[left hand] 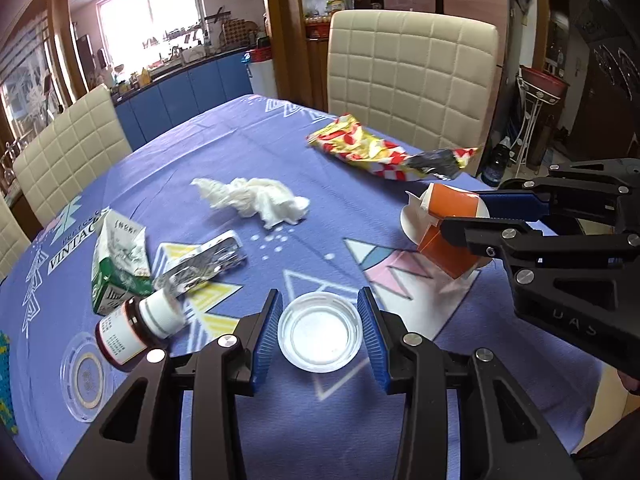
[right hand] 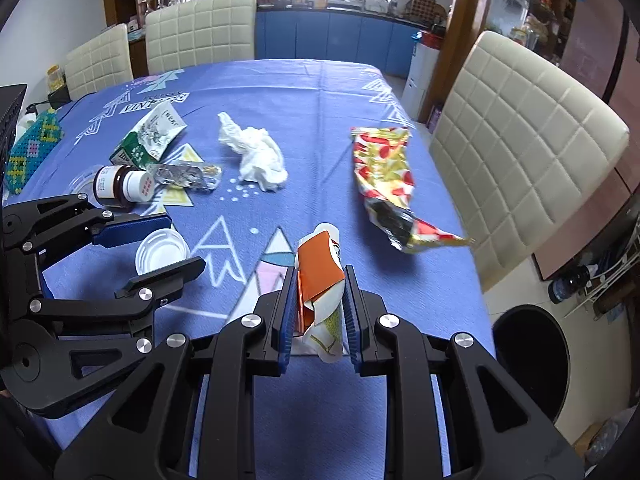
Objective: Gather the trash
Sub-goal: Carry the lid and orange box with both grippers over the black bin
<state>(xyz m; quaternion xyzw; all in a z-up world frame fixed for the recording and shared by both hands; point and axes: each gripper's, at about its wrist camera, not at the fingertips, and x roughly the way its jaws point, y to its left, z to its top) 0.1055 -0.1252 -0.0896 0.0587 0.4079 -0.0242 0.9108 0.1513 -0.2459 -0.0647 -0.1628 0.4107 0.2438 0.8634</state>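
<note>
Right gripper (right hand: pixel 318 312) is clamped on the crushed orange paper cup (right hand: pixel 320 280), lifted off the near right of the table (right hand: pixel 304 92). Left gripper (left hand: pixel 320 334) pinches the white plastic lid (left hand: pixel 320 332). I'd keep both squeezes firm and swing over the black bin (right hand: pixel 532 360) before releasing.

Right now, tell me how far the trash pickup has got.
Nothing visibly binned yet. In hand: the right gripper is shut on a crushed orange paper cup, and the left gripper holds a clear plastic lid. Left on the table: crumpled tissue, snack wrapper, green carton, foil pill pack, pill bottle. A dark bin waits beside the table.
</note>
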